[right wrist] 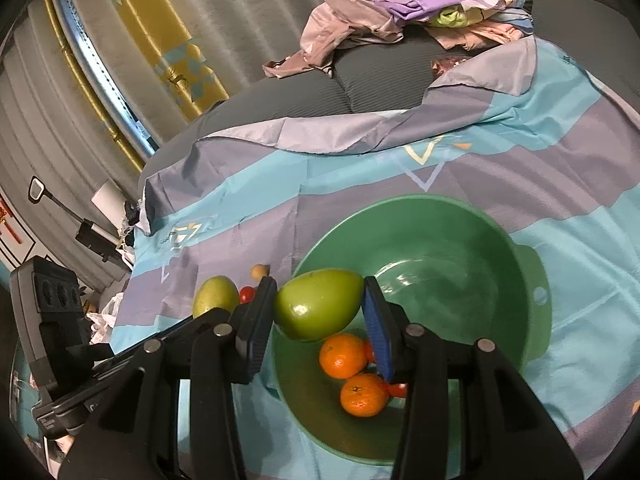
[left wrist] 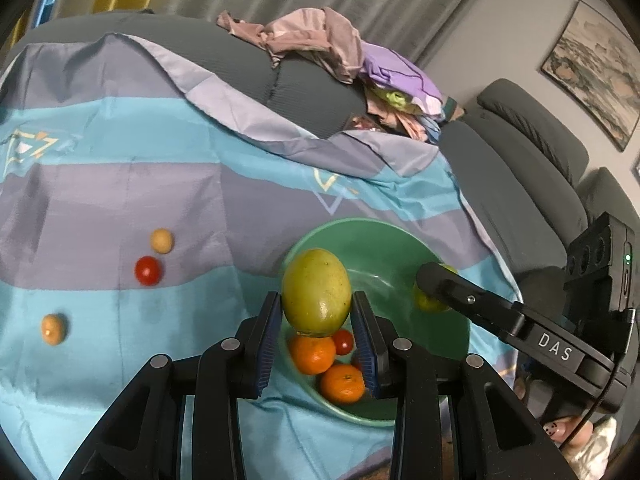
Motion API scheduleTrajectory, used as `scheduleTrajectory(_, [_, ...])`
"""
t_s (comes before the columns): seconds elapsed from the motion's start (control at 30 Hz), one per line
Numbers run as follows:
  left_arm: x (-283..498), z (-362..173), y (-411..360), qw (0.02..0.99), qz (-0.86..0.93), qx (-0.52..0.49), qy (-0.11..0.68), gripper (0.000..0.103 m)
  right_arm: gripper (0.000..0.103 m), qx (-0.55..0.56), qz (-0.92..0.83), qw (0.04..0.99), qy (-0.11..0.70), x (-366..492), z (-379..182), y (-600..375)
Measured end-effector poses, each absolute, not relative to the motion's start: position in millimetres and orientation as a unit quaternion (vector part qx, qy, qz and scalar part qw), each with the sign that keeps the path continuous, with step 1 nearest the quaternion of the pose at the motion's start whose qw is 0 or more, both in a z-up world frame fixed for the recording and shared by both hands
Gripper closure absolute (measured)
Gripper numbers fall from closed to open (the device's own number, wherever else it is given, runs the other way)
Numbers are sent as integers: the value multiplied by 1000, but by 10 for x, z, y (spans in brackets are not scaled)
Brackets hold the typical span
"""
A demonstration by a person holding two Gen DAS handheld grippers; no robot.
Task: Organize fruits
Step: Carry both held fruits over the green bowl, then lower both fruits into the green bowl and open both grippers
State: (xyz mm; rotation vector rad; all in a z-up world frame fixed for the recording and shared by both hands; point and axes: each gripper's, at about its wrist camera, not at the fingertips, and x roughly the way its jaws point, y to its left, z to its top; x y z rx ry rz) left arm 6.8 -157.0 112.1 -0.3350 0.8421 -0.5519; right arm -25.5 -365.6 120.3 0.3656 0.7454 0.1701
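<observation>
My left gripper (left wrist: 316, 320) is shut on a yellow-green mango (left wrist: 316, 292) and holds it above the near rim of the green bowl (left wrist: 384, 236). My right gripper (right wrist: 318, 320) is shut on a green mango (right wrist: 318, 304) above the same bowl (right wrist: 500, 240). In the bowl lie two oranges (left wrist: 312, 354) (right wrist: 343, 355) and small red tomatoes (left wrist: 343, 341). On the cloth to the left lie a red tomato (left wrist: 148, 271) and two small tan fruits (left wrist: 161, 241) (left wrist: 53, 329).
A blue and grey striped cloth (left wrist: 100, 184) covers a grey sofa (left wrist: 304, 92). A heap of clothes (left wrist: 340, 48) lies at the back. Grey sofa cushions (left wrist: 532, 152) stand to the right. Curtains hang behind.
</observation>
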Motion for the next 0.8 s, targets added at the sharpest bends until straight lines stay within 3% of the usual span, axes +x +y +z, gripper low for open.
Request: scheduleTrajectory(0.8, [88,1029,-1903,842,-296,-156,423,68,59,154,41,912,377,-236,1140,-3802])
